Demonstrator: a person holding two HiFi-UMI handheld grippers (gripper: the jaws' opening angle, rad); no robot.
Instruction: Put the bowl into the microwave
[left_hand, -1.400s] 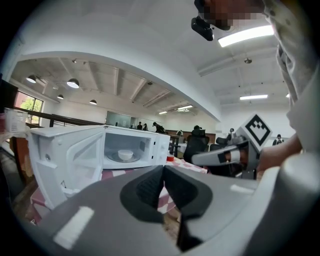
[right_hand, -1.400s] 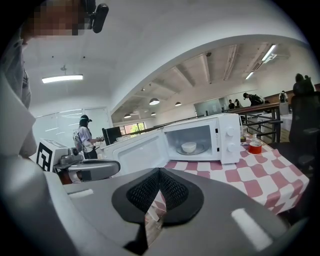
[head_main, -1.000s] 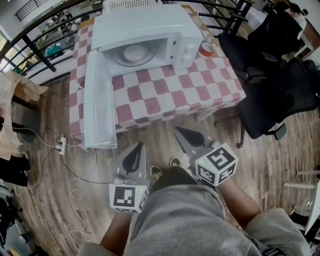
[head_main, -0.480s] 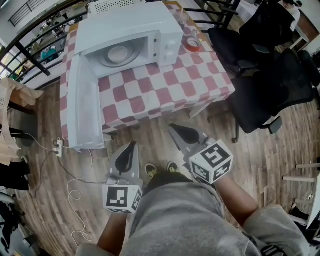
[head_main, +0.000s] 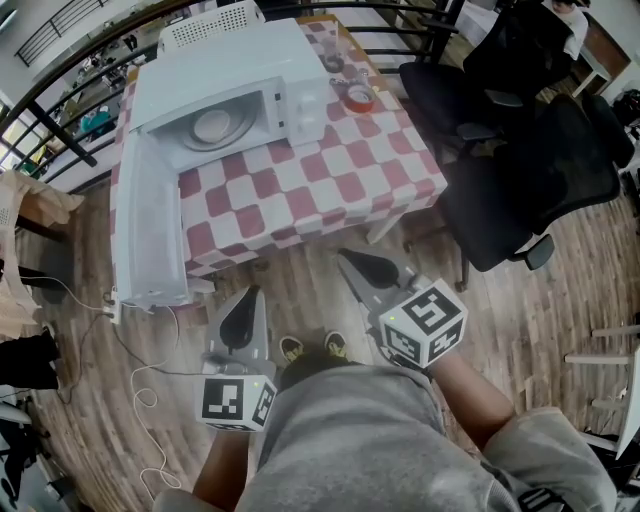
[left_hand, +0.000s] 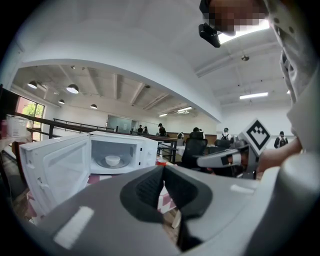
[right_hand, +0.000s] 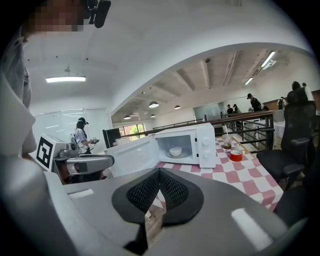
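The small white ceramic bowl (head_main: 212, 125) sits inside the open white microwave oven (head_main: 235, 62), far beyond the pressed-together, empty fingers of the left gripper (head_main: 246, 298) and right gripper (head_main: 352, 262). I'd close its hinged door (head_main: 148, 235) gently.

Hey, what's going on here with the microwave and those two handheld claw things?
A person stands a little way off from the checkered table, holding a gripper in each hand. The left gripper and the right gripper are both shut and empty, held over the wooden floor short of the table. The white bowl already sits inside the microwave, whose door hangs wide open. Nothing is being touched right now.
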